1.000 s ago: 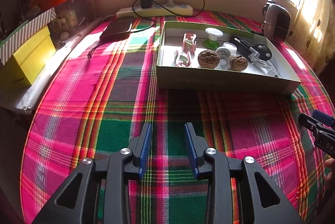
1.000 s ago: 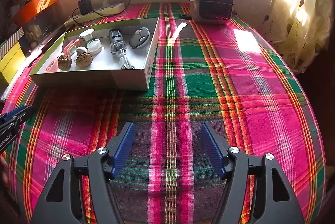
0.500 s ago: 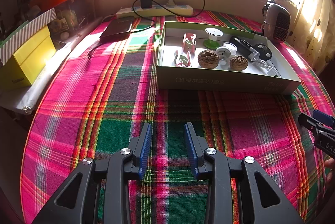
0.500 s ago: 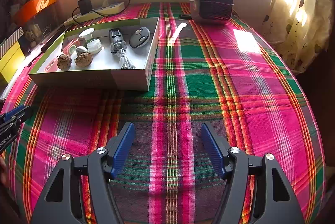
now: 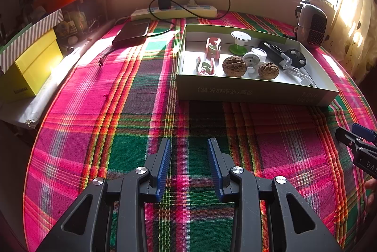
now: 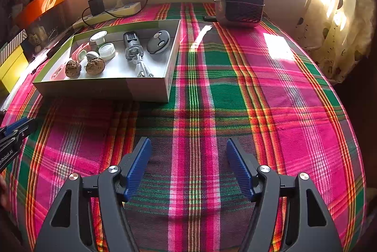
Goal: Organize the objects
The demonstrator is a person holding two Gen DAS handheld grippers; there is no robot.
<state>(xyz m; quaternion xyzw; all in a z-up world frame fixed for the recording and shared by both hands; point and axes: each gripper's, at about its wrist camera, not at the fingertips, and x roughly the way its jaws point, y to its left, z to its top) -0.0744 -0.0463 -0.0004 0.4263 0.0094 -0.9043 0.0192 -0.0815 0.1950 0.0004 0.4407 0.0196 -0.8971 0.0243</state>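
Observation:
A shallow cardboard box (image 5: pixel 254 91) (image 6: pixel 103 87) stands on the plaid cloth. In it lie two walnuts (image 5: pixel 234 66) (image 6: pixel 95 65), white caps (image 5: pixel 258 54), a green-based spool (image 5: pixel 239 42), pink clips (image 5: pixel 212 47), a black tool with a white cable (image 5: pixel 275 52) (image 6: pixel 133 47) and a round dark key fob (image 6: pixel 158 41). My left gripper (image 5: pixel 189 143) hovers open over bare cloth in front of the box, nothing between its blue pads. My right gripper (image 6: pixel 187 143) is open wider, over cloth to the right of the box, also holding nothing.
A small dark heater (image 6: pixel 240 0) stands at the back right. A power strip with a black charger (image 5: pixel 174 9) and a dark flat device (image 5: pixel 132 32) lie at the back left. A yellow box (image 5: pixel 28 68) sits off the table's left edge. Curtain hangs at right.

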